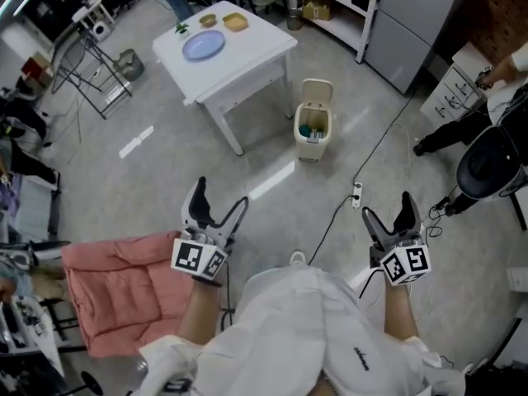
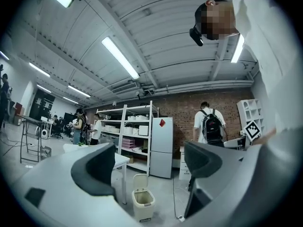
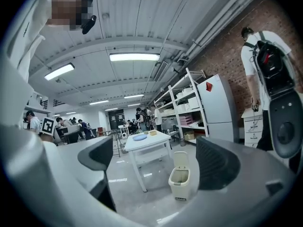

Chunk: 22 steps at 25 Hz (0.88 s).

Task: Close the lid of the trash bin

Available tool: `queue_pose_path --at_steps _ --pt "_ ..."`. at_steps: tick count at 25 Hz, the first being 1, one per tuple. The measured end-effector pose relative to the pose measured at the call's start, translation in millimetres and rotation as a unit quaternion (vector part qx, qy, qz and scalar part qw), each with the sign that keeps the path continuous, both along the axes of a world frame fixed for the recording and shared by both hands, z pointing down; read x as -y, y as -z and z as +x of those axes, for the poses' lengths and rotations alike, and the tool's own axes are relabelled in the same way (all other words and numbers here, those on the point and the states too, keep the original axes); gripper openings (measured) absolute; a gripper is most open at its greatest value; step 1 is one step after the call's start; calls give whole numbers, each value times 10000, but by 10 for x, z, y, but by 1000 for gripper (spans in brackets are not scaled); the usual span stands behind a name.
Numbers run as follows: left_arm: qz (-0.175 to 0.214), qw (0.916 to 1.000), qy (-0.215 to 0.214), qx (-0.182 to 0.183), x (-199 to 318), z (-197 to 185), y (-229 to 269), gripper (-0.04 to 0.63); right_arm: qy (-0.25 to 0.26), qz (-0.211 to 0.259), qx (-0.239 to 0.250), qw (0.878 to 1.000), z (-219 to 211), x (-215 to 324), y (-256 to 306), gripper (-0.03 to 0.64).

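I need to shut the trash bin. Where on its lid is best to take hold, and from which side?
Probably the lid's free top edge, reached from above on the near, open side of the bin. The lid stands upright, hinged at the far rim, so its top edge is exposed and swings down toward you.

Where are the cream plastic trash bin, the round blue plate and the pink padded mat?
cream plastic trash bin [image 1: 313,149], head view, front wall of its body.
round blue plate [image 1: 203,45], head view, middle of the plate.
pink padded mat [image 1: 124,291], head view, middle of the mat.
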State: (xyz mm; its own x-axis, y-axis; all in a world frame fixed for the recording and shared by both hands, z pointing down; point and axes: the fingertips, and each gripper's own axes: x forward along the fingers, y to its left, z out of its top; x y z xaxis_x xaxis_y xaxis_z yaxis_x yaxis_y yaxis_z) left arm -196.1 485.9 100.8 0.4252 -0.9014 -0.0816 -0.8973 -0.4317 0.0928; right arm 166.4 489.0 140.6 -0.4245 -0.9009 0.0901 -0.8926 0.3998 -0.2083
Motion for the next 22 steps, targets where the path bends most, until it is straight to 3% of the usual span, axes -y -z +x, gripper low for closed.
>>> queue_pose_path --at_steps 11,22 --pt "-87 9996 -268 85 788 154 -141 440 111 59 87 9999 -100 659 -112 545" --pt "-190 9971 -741 16 2415 105 -357 440 129 -19 -167 9998 -445 2032 -169 544"
